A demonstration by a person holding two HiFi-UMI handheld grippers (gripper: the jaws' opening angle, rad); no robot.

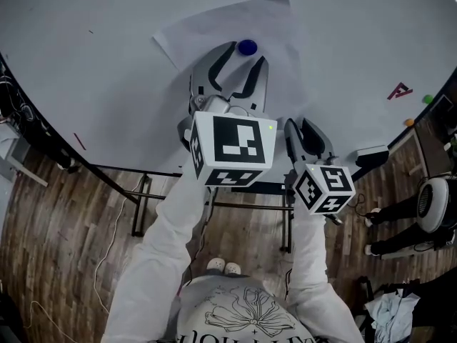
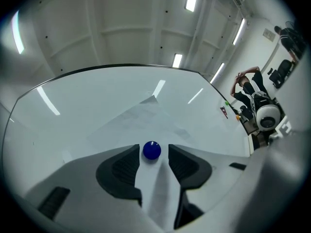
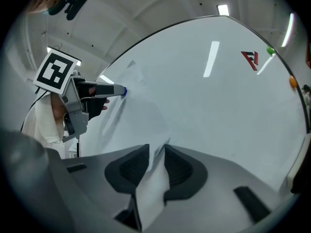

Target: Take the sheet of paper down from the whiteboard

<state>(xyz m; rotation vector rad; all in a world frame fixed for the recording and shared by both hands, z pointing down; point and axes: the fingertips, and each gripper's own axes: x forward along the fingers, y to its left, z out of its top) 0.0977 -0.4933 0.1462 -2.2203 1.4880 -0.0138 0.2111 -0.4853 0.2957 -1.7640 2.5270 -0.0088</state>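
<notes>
- Head view is showing the sheet of paper (image 1: 239,18) lying flat against the whiteboard (image 1: 100,63), well apart from the board's right edge, with a blue magnet (image 1: 247,46) pinning it there.
- Straight ahead of the left hand-held gripper (image 1: 243,61), the magnet is sitting between the jaw tips, which are standing wide apart and pressing on nothing.
- Lower on the board, the sheet's bottom edge is reaching the right hand-held gripper (image 3: 156,150) and rising from there toward the magnet, tilted.
- Right gripper view is showing the jaws standing about half open, with the paper's edge passing between the pads; by appearance they are not yet clamping it.
- Judged from this, the left hand-held gripper is lying nearer the magnet, which needs removing first.
</notes>
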